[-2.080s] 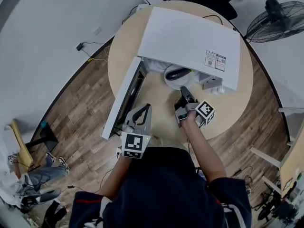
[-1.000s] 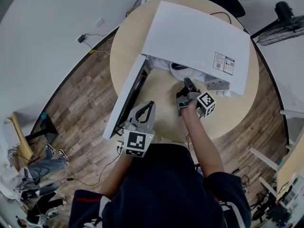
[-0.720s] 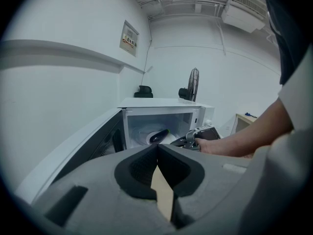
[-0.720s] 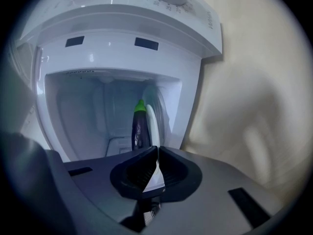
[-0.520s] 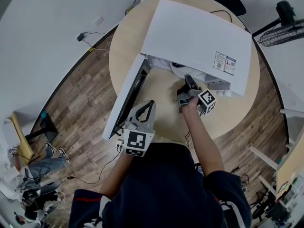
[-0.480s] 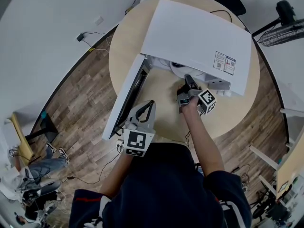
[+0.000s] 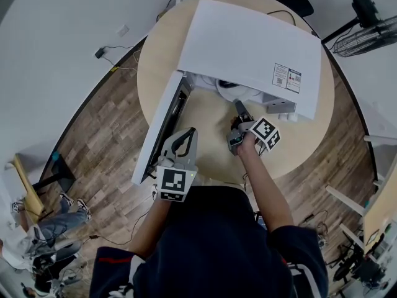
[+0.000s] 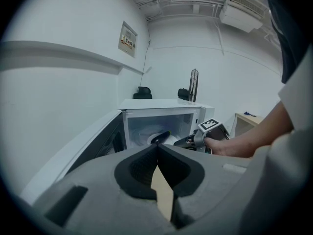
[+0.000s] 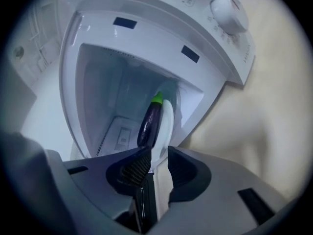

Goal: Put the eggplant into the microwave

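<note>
With the plate [image 9: 167, 121] rim pinched in the right tool [image 9: 157, 152], the eggplant [image 9: 149, 124] could be rolled off inside the microwave [image 7: 248, 48] if the plate is tilted. The left tool [image 8: 157, 147] is held closed and empty.

Microwave [image 7: 248, 48]: white shell, white inside; door [image 7: 160, 132] white frame w/ black window; small white label stickers w/ dark print on top. Eggplant [image 9: 149, 121]: glossy dk purple, bright green cap. Plate [image 9: 167, 121]: white. Surface [image 7: 211, 144]: pale beige wood. Floor [image 7: 99, 148]: brown planks, mixed grey-brown tones. Left gripper [image 8: 157, 148] & right gripper [image 9: 159, 153]: grey bodies, black ribbed lining on jaws, each w/ cube of black-&-white square markers. Person's top [image 7: 211, 241]: dk navy, red & white trim at sleeve.
</note>
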{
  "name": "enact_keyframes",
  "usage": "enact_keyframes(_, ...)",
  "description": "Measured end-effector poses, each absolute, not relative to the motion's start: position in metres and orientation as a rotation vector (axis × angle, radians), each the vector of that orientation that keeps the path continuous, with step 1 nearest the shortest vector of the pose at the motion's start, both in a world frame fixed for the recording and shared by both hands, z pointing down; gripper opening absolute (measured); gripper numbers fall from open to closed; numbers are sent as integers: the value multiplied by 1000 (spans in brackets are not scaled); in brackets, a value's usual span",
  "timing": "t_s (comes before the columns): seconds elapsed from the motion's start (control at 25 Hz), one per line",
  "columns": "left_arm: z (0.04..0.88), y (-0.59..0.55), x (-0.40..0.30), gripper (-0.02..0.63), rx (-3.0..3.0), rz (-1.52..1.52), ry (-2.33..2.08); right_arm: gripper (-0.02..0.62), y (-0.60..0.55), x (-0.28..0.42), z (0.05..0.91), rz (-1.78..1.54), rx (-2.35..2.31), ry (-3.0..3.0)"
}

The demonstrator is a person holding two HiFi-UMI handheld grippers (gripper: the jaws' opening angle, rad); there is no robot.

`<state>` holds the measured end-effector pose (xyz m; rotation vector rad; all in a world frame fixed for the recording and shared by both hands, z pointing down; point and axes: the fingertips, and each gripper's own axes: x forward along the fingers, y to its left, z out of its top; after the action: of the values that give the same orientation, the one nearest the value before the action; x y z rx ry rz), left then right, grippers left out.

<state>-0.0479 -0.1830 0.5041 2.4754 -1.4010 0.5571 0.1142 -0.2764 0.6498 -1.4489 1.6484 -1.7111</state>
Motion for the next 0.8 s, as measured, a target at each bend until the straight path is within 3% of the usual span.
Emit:
enact_keyframes(0.24, 504, -180, -45, 17, 2486, 558, -1387, 64, -269, 110, 651, -1682, -1558, 1848)
enact_keyframes(0.52, 504, -178, -46, 17, 2485, 564, -1387, 20, -264, 88, 646, -1363, -1837, 2475)
enact_keyframes(0.8, 507, -175, -49, 16, 2476, 577, -1393, 12, -265, 85, 653, -1229, -1938, 2678)
